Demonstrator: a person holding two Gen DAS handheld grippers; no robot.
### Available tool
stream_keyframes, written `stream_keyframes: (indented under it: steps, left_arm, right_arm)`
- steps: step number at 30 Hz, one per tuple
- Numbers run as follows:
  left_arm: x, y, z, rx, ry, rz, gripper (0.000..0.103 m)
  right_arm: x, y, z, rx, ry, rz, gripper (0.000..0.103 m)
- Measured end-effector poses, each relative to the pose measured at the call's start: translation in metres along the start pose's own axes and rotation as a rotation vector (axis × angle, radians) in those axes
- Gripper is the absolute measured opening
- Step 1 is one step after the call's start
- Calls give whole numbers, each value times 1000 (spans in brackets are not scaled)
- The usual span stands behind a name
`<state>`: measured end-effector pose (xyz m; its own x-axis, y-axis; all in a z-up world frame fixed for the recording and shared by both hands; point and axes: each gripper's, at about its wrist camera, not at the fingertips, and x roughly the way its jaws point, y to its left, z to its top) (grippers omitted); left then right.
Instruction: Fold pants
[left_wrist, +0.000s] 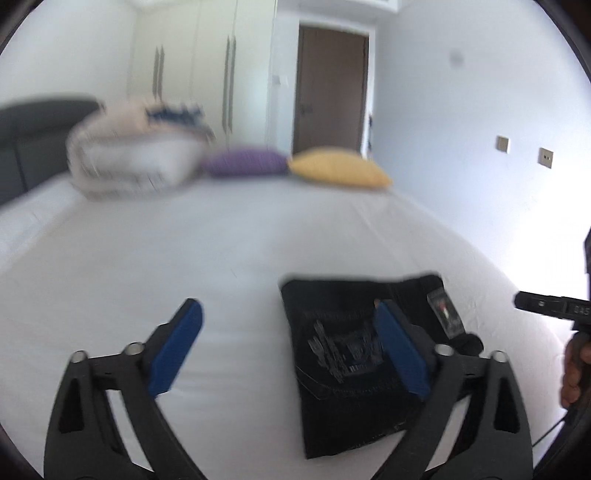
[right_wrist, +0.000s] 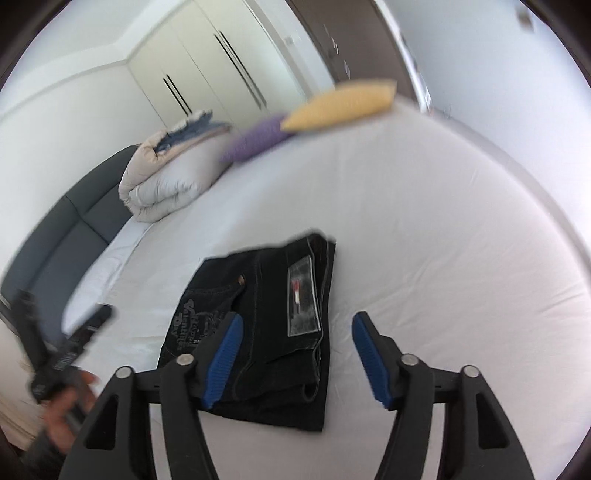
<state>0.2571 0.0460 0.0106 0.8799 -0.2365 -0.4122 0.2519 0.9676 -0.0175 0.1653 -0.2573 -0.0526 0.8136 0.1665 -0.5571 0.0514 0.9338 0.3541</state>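
The black pants (left_wrist: 343, 365) lie folded into a compact rectangle on the white bed sheet (left_wrist: 184, 258); they also show in the right wrist view (right_wrist: 266, 325), with white print on a pocket and a clear tag. My left gripper (left_wrist: 290, 314) is open and empty above the sheet, its right finger over the pants. My right gripper (right_wrist: 297, 325) is open and empty, raised above the pants' near edge. The right gripper shows at the left wrist view's right edge (left_wrist: 546, 306), and the left gripper shows at the right wrist view's lower left (right_wrist: 74, 343).
A rolled beige duvet (right_wrist: 166, 177), a purple pillow (right_wrist: 255, 138) and a yellow pillow (right_wrist: 340, 101) lie at the far side of the bed. A grey headboard (right_wrist: 62, 236) runs on the left. White wardrobes (left_wrist: 207, 62) and a brown door (left_wrist: 330, 88) stand behind.
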Motion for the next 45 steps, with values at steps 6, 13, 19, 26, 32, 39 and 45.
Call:
stream_keyframes:
  steps: [6,13,19,26,32,39,45]
  left_arm:
    - [-125,-19,31,151,-346,180,103]
    - [-202,-25,48,119,-373,120,103]
    - [-211,-21,39,71,-263,116,103]
    - [-189,-26,-6,-21,-52,86,103]
    - [-154,-31,-40,-27,68,110,103]
    - [-109,-24,-68,-48,186,153,103]
    - [-86,-19,-85,-63,239,153,103]
  right_arm:
    - [-115,54,3,-125,-357,-94,103]
    - [-217,86,16,-137,-595,-151,103]
    - [-268,103,16,-159,-674,-184,103]
    - [-231,103,-14,-147,-478,-255,103]
    - [-176,84,-50,-75,-278,-286,103]
    - [-125,74,-89,-45,-46,-318,103]
    - [-118,90,-99,-110,-37,-323,103]
